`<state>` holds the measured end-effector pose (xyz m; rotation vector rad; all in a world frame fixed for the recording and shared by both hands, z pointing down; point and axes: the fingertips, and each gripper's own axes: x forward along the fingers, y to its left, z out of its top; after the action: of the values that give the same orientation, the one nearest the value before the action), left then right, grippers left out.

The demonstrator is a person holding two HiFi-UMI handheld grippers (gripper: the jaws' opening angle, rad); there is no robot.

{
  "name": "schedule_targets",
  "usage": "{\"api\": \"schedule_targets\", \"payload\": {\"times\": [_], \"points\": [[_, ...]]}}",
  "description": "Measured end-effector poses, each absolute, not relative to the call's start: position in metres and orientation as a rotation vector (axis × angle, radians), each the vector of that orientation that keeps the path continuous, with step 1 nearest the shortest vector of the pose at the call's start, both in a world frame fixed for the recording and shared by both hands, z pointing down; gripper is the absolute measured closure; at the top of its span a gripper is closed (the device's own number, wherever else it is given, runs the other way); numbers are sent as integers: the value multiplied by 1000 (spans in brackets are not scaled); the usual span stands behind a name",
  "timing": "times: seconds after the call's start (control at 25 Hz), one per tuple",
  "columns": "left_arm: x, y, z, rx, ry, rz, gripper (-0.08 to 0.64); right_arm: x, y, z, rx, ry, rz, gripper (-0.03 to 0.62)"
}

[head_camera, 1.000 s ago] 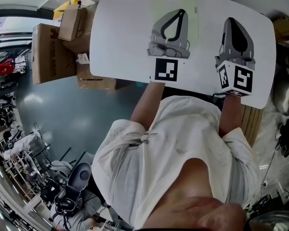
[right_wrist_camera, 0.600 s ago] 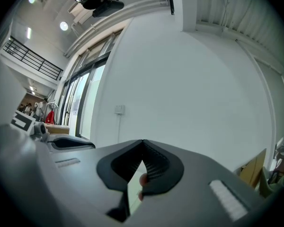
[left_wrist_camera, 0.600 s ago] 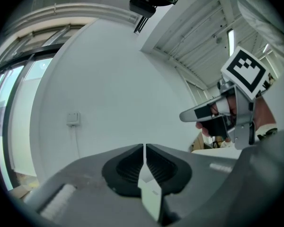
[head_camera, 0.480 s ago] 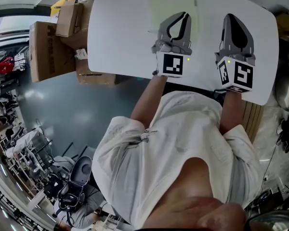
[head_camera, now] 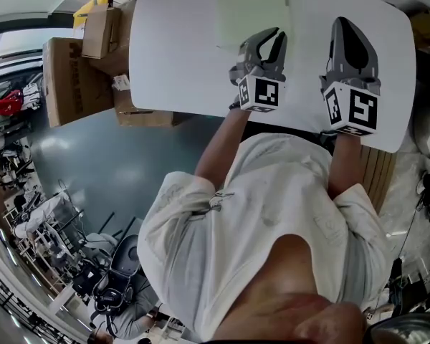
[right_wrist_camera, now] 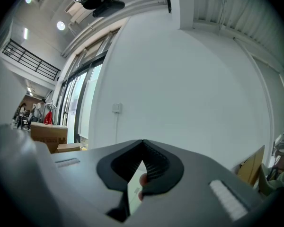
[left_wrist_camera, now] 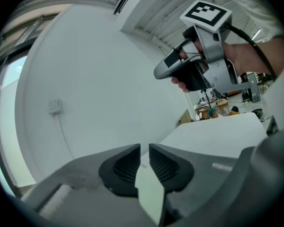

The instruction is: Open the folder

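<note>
Where a smooth, white, round-cornered worktop (head_camera: 172,49) carries a thin pale-green folder (head_camera: 251,6)
Left gripper (head_camera: 272,36): ribbed jaws just been opening, narrow gap, folder's edge loose between; right gripper (head_camera: 342,24): jaws pressed together.

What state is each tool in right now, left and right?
Left tool: open a little, jaws have just been opening, nothing pressed between them.
Right tool: closed, jaws together, holding nothing.

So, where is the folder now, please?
Head view: the folder lies at the far middle of the white table; its near edge sits between the jaws of the left gripper, which have just been opening.
</note>
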<state>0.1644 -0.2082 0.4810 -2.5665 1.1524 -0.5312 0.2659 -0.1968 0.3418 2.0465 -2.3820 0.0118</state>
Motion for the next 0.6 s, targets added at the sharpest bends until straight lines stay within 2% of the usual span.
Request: {"api": "schedule_targets", "payload": {"times": [0.6], "points": [[179, -199, 561, -2511, 910, -818, 426, 270, -197, 350, 2063, -2367, 16, 592]]}}
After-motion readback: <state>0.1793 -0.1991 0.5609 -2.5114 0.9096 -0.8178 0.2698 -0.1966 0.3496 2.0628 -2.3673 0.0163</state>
